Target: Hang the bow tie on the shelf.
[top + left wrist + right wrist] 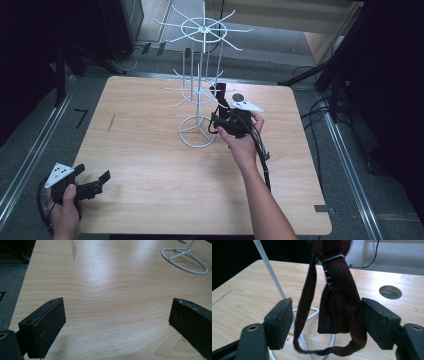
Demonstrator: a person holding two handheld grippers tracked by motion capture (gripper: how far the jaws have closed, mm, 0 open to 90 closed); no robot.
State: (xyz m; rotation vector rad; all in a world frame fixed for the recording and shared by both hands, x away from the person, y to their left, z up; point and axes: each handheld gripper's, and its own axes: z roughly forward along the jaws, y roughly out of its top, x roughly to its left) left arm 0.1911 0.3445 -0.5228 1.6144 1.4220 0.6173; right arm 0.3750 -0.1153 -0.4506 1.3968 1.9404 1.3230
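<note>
On the bench: a white wire rack (pixel 200 75) stands upright near the far middle of the wooden bench (pixel 150 165), its ring base (pixel 312 312) resting flat on the wood.
Item in work: a dark red bow tie (pixel 337 305) with its strap hangs from the rack, beside the thin white pole (pixel 270 272).
Bow tie detail: a black clip (pixel 329 270) sits on the upper part of the fabric; the strap (pixel 304 305) falls in a loop that dips below the folded body of the tie.
Your right claw (pixel 327 320): jaws are spread, one on each side of the hanging bow tie. The left pad (pixel 280 322) stands clear of the strap; the right pad (pixel 378 320) lies against or just beside the fabric edge, and you cannot tell which from this angle. No pinch is shown.
Your right hand (pixel 242 142): it holds the claw up at the rack, close to the lower tier of arms.
Your left claw (pixel 92 182): jaws are spread wide over bare wood at the near left corner of the bench, with nothing between them.
Your left hand (pixel 65 205): it sits at the near edge, well apart from the rack.
Bench surface: a round hole (pixel 390 291) lies in the wood beyond the bow tie.
</note>
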